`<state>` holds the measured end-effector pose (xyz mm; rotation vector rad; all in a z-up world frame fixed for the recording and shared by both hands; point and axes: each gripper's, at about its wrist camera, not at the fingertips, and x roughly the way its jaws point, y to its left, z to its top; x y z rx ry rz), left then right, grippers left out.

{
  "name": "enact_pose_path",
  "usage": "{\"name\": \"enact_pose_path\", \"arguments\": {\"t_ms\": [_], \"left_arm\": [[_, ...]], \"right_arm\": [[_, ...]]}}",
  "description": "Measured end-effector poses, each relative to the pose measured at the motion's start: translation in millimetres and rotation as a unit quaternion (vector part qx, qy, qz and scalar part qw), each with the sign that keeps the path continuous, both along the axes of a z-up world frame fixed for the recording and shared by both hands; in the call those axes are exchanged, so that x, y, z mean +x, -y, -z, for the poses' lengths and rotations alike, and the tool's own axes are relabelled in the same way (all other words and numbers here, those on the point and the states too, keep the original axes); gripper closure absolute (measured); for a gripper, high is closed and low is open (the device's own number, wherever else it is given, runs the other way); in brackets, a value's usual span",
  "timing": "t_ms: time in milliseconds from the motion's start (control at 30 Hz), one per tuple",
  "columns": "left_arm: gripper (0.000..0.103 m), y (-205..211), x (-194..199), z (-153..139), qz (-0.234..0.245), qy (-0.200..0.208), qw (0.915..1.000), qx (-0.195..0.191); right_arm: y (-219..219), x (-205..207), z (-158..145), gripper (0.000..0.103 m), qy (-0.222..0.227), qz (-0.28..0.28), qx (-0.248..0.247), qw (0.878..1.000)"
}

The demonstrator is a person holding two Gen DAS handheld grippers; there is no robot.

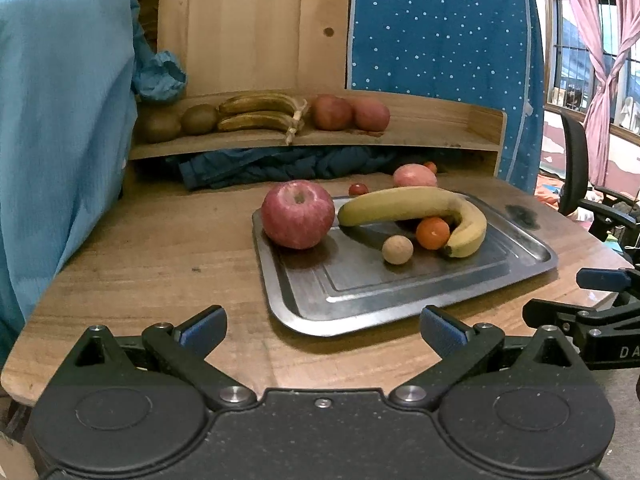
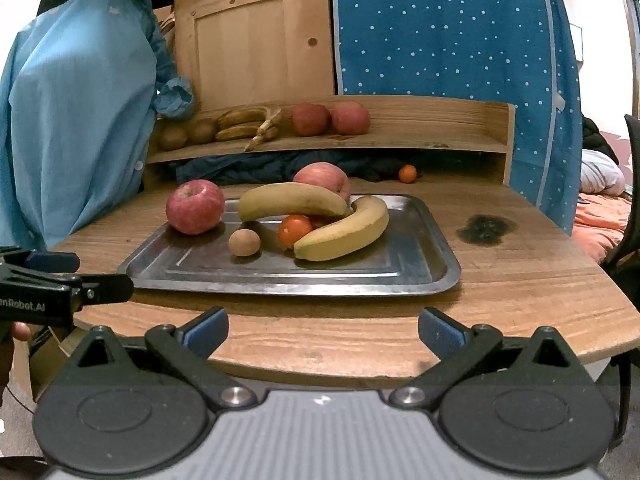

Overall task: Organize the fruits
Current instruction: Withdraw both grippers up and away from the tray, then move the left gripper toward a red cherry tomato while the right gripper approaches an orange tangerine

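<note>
Steel tray [image 2: 432, 276] on desk [image 2: 520, 300]: two bananas [image 2: 344, 232], one apple [image 2: 195, 207], one orange [image 2: 294, 230], one brown ball-like fruit [image 2: 244, 242]. Shelf [image 2: 400, 142] behind tray: two apples, two bananas, two kiwis. Left gripper [image 1: 322, 330] and right gripper [image 2: 322, 330] both wide, empty, short of tray.

my left gripper [image 1: 322, 330] hangs wide open over the table's near edge, empty. ahead, the metal tray [image 1: 400, 300] holds an apple [image 1: 298, 214], bananas [image 1: 416, 210], an orange [image 1: 433, 233]
</note>
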<state>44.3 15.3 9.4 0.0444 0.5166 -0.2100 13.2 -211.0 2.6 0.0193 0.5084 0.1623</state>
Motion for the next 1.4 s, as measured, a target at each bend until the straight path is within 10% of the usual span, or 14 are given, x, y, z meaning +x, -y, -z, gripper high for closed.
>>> {"name": "enact_pose_path", "arguments": {"t_ms": [700, 1400], "left_arm": [[0.001, 26, 123, -61, -0.005, 0.022, 0.999, 0.038], [0.001, 59, 279, -55, 0.045, -0.12, 0.9913, 0.029]], "right_arm": [[15, 85, -41, 0.0, 0.022, -0.017, -0.022, 0.999], [77, 264, -39, 0.002, -0.028, -0.035, -0.057, 0.997]]}}
